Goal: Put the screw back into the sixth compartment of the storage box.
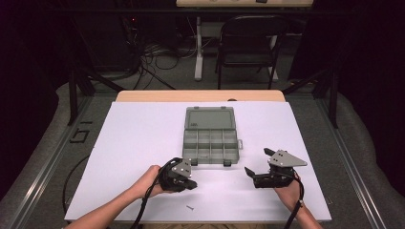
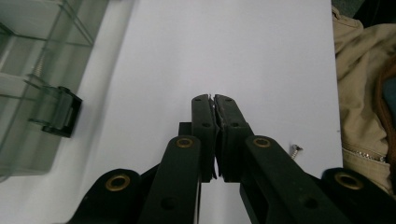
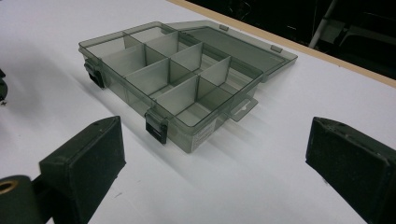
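A: Mid-sheet on the white board [image 1: 143, 138], compartment box [image 1: 210, 138] sits with its lid flat open toward the far side. Every compartment I can see looks empty.

B: Left gripper?

A: Left gripper [image 1: 190, 183] is just off the box's near-left corner, jaws squeezed tight. In the left gripper view there's a thin pale sliver at the tips [image 2: 214, 100]; could be a small part pinched there, can't confirm. It points across the sheet, box to its side.

B: Anything loose?

A: One screw [image 1: 190, 207] lying on the board, near the person's edge, just beside the left hand [image 1: 152, 181]. Same screw in the left gripper view.

B: Right side?

A: Right gripper [image 1: 260, 167] hangs near the box's near-right corner, jaws spread wide, nothing between them. Its view looks straight at the box [image 3: 187, 84], latches [image 3: 156, 127] on the near wall.

B: Progress?

A: My read: early. Box open, nothing sorted in. That screw is not in a compartment yet, and the lid isn't closed.
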Demonstrator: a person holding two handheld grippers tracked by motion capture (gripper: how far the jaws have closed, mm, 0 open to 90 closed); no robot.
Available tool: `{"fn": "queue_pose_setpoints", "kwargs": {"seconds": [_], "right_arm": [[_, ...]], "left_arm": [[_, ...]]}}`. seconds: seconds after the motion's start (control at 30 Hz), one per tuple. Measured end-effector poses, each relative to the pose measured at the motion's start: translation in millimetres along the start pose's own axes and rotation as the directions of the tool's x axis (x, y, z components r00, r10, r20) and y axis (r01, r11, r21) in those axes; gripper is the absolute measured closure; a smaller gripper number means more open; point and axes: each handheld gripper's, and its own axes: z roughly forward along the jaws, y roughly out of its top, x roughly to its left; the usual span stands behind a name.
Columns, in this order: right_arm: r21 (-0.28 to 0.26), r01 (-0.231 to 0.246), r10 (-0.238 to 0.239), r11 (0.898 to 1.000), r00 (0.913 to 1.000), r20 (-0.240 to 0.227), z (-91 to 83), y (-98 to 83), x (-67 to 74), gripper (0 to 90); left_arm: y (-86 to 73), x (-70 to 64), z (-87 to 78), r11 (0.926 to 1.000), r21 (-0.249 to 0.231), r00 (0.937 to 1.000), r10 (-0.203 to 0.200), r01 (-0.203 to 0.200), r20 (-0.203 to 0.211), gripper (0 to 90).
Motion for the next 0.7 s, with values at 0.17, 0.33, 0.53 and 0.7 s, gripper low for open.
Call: {"fn": "queue_pose_setpoints", "kwargs": {"seconds": [0.17,0.33,0.53,0.7], "right_arm": [[0.001,-0.002,0.002,1.0,1.0,-0.002,0.1,-0.3,-0.5,3.6],[-0.001,-0.002,0.002,1.0,1.0,0.001,-0.2,-0.2,-0.6,3.6],[-0.001,-0.002,0.002,1.0,1.0,-0.001,-0.1,-0.1,-0.1,3.6],[-0.007,-0.005,0.005,1.0,1.0,0.0,-0.6,-0.3,-0.4,3.4]], "left_arm": [[6.2,6.5,-4.7,1.0,-0.007,0.9999,0.001,-0.001,-0.015,87.7],[14.9,13.3,-11.4,0.9999,-0.014,0.9991,0.006,-0.006,-0.042,87.7],[26.2,20.9,-18.3,0.9997,-0.014,0.9979,0.018,-0.019,-0.062,87.7],[34.9,27.2,-22.9,0.9996,-0.017,0.9962,0.022,-0.024,-0.084,87.7]]}}
